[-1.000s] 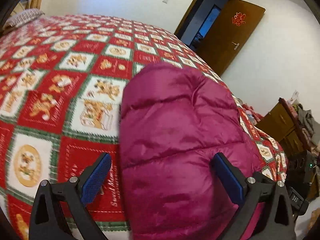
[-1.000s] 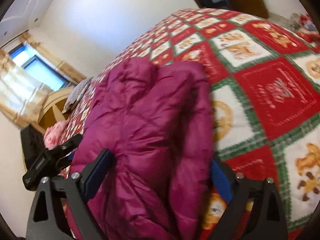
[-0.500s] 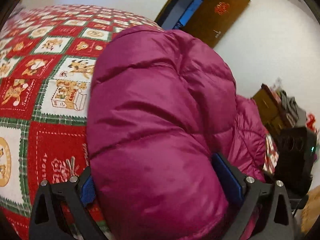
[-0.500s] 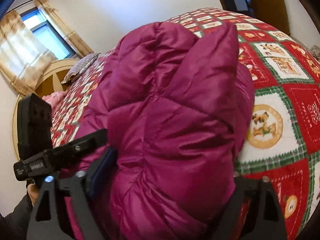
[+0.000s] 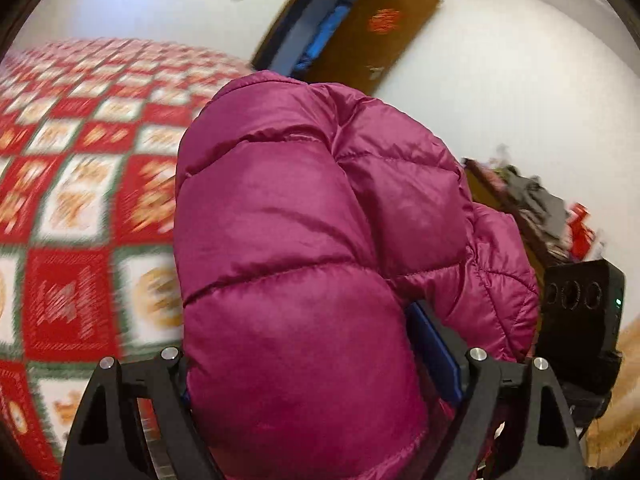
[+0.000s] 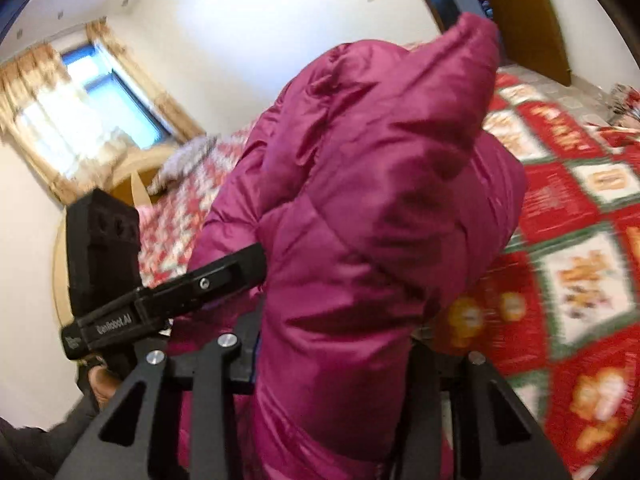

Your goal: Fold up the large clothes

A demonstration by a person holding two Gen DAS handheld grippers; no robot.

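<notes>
A magenta quilted down jacket (image 5: 304, 248) fills the middle of both wrist views. My left gripper (image 5: 320, 364) is shut on a thick fold of it, and the fabric bulges over and hides most of the blue pads (image 5: 434, 344). My right gripper (image 6: 332, 360) is shut on another fold of the same jacket (image 6: 380, 200), which stands up above the fingers. The jacket is lifted off the red patchwork bedspread (image 5: 72, 208). The left gripper's black body (image 6: 160, 304) shows at the left of the right wrist view, the right one's (image 5: 576, 312) at the right of the left view.
The bedspread (image 6: 576, 240) lies under and beyond the jacket. A brown door (image 5: 384, 36) stands open at the far wall. A dresser with clutter (image 5: 532, 208) is at the right. A window with curtains (image 6: 80, 112) and a curved headboard (image 6: 132, 184) are at the bed's far end.
Both grippers have closed onto the jacket and raised it off the bed. The folds have bunched up between the fingers, and the two grippers have come closer together.
</notes>
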